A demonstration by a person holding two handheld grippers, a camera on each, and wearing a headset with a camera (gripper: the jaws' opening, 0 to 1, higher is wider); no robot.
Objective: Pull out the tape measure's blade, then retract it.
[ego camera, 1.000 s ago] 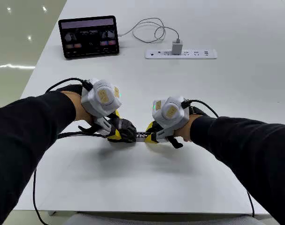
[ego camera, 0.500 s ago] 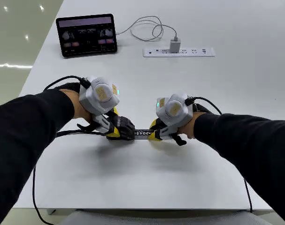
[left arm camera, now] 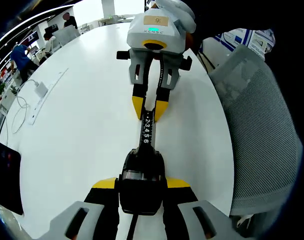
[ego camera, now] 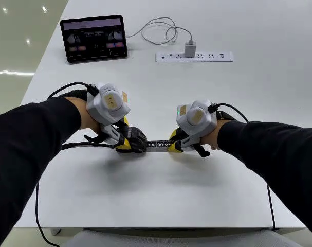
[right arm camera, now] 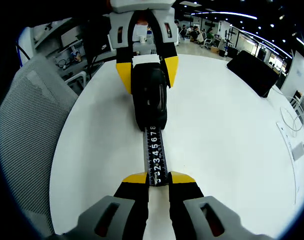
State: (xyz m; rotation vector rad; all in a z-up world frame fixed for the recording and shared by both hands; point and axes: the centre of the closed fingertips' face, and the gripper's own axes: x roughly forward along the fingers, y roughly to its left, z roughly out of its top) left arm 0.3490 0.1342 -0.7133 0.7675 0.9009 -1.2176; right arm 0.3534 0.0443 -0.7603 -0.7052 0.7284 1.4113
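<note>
On the white table [ego camera: 161, 200], close to its near edge, we read from left to right.

Left gripper [left arm camera: 140, 183]: its jaws are closed on the sides of the black tape measure case [ego camera: 136, 140], which rests on the table and is held in place.

Blade [right arm camera: 153, 150]: a short length stands out of the case and lies flat along the table. Printed figures up to about eight are legible in the right gripper view.

Right gripper [right arm camera: 158, 179]: its jaws are pinched shut on the blade's free end, facing the left gripper across the exposed strip.

We judge the task to be early in its first half. The pull-out is begun but only a little blade is out, and the whole retraction is left to do.

Edges and room. The blade runs roughly parallel to the near edge, beyond which the mesh back of a chair [left arm camera: 257, 130] stands just beside the table. To the left, a black cable [ego camera: 76, 146] trails from the left gripper across the table and over the edge. To the right of the right gripper the surface is open as far as the head view reaches, so we judge that a straight pull to the right has ample room. A tablet [ego camera: 95, 38] and, to its right, a power strip [ego camera: 194, 56] with a plugged-in charger [ego camera: 190, 51] lie well apart at the back, clear of the pulling line.
</note>
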